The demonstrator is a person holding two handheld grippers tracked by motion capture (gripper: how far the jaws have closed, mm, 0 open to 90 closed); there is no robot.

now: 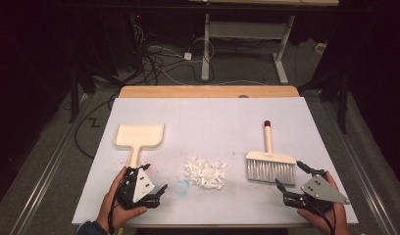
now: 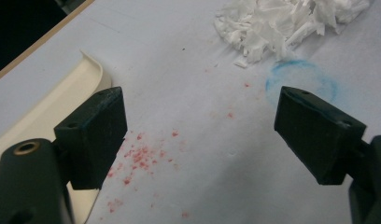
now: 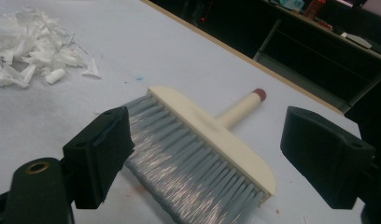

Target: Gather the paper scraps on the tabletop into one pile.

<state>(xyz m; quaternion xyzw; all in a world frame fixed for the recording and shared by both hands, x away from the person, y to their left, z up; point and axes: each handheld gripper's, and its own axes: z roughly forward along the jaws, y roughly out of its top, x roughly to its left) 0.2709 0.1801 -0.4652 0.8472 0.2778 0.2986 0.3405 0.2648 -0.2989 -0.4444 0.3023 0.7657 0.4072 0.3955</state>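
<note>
A cream dustpan (image 1: 138, 137) lies at the left of the white table, handle toward me; its edge (image 2: 48, 107) shows beside the left jaw. My left gripper (image 1: 156, 196) is held open just in front of that handle, nothing between its jaws (image 2: 200, 135). A pile of white paper scraps (image 1: 204, 172) sits in the middle (image 2: 286, 23) (image 3: 30, 46). A cream hand brush (image 1: 269, 159) with grey bristles lies at the right, red-tipped handle pointing away. My right gripper (image 1: 291, 177) stands open just in front of the bristles (image 3: 193, 168), jaws wide apart (image 3: 207, 158).
A faint blue ring mark (image 1: 183, 186) (image 2: 300, 81) and red specks (image 2: 142, 156) stain the white table cover (image 1: 212, 117). The wooden table edge (image 1: 208, 91) runs along the far side. Beyond it stand a desk frame (image 1: 247, 34) and cables on the floor.
</note>
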